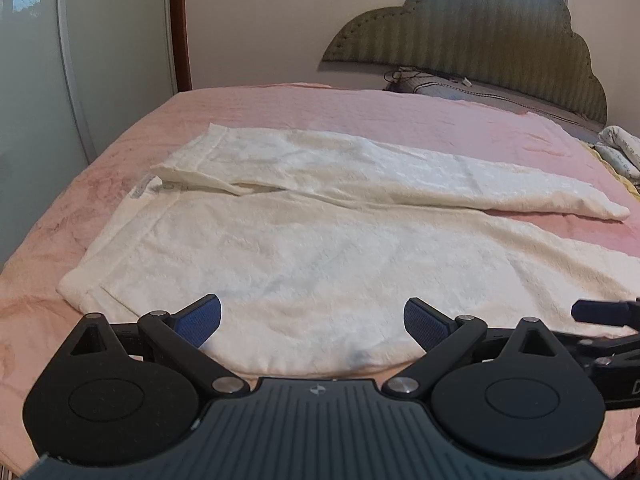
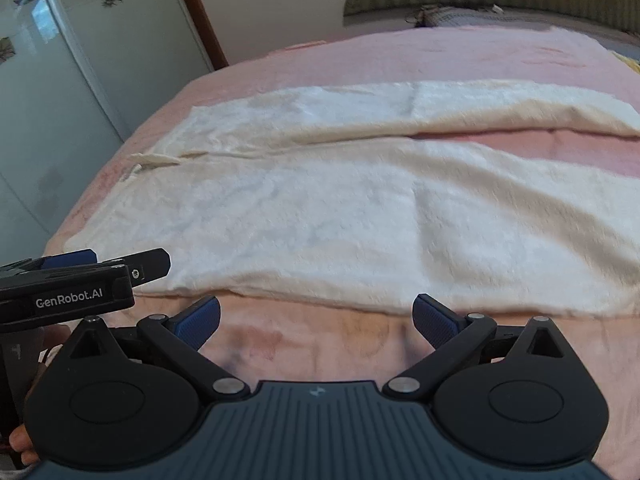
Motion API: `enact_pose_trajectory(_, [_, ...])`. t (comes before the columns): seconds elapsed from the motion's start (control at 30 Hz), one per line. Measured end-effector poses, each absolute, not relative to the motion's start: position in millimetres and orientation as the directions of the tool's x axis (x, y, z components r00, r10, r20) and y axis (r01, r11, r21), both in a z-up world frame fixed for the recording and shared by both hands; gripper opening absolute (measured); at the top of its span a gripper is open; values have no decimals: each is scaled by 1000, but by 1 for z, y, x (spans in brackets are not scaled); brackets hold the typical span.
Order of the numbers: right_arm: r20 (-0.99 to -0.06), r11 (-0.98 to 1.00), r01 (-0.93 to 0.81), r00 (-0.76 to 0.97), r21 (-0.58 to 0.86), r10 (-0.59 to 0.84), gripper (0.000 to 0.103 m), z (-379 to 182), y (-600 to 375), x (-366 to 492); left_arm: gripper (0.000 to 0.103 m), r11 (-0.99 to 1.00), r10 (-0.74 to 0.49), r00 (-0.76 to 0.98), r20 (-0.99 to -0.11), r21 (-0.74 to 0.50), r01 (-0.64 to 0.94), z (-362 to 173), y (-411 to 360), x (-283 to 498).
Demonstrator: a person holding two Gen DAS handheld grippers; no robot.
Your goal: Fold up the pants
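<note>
pink bedding covers the bed (image 1: 280, 104), with a padded green headboard (image 1: 480, 40) at the far end and a frosted wardrobe door (image 1: 36, 100) on the left. the white fleece pants (image 1: 320, 240) lie flat across the bed, waistband to the left, both legs running off to the right; the far leg (image 1: 440, 176) sits slightly apart from the near leg (image 2: 480, 232), with a strip of pink showing between them.

the left hand-held gripper (image 1: 312, 316) hovers over the near edge by the waist, its jaws wide apart and holding nothing. the right hand-held gripper (image 2: 316, 314) hangs just short of the near leg's edge, also spread open and empty. that view is a little blurred.

nothing is folded yet, so the step in hand looks like the first fold, one leg laid over the other. to do it well, pinch the near edge in two places, one at the waistband and one well down the leg, catching both layers of cloth. lift both together at an even height so the fleece does not sag between them, carry it across and line the seams and hems up before letting go.
</note>
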State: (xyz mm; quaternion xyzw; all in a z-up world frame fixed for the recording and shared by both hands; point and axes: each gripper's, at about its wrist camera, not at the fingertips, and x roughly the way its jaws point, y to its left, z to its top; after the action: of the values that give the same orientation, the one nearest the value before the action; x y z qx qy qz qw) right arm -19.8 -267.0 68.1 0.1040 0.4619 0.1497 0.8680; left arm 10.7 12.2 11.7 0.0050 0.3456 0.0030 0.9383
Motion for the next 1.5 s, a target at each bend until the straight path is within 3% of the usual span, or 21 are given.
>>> enact_pose_trajectory(0.23, [-539, 820, -465, 620, 334, 571, 103, 99, -269, 47, 100, 997, 53, 773, -633, -7, -74, 22, 45, 49])
enact_pose_trajectory(0.43, [-606, 756, -611, 516, 235, 605, 103, 90, -234, 146, 100, 990, 85, 734, -674, -27, -139, 13, 74, 86])
enact_pose_trajectory(0.7, [-713, 766, -570, 401, 297, 575, 103, 17, -210, 304, 100, 980, 118, 663, -740, -21, -199, -6, 105, 128])
enact_pose_trajectory(0.93, [-741, 717, -603, 289, 351, 606, 101, -35, -188, 383, 100, 979, 116, 643, -757, -23, -204, -4, 119, 163])
enact_pose_trajectory(1.03, [-735, 676, -616, 220, 405, 641, 69, -50, -182, 404, 100, 979, 120, 634, -764, -13, -201, -3, 122, 184])
enact_pose_trajectory(1.07, [-733, 657, -624, 191, 423, 653, 52, -54, -178, 409, 99, 978, 122, 629, -768, -14, -206, -2, 124, 191])
enact_pose_trajectory(1.13, [-731, 638, -656, 187, 404, 656, 47, -55, -174, 406, 100, 976, 103, 630, -770, -43, -213, 2, 129, 205])
enact_pose_trajectory(1.2, [-716, 622, -678, 200, 392, 669, 28, -51, -174, 400, 100, 970, 83, 643, -761, -87, -227, 7, 136, 219])
enact_pose_trajectory(1.3, [-686, 625, -741, 323, 245, 652, 12, -30, -169, 371, 99, 945, 46, 677, -735, -188, -268, 16, 150, 240])
enact_pose_trajectory(1.5, [-624, 450, -865, 479, -220, 617, 6, 12, -136, 261, 99, 802, -181, 743, -645, -534, -268, 22, 180, 278])
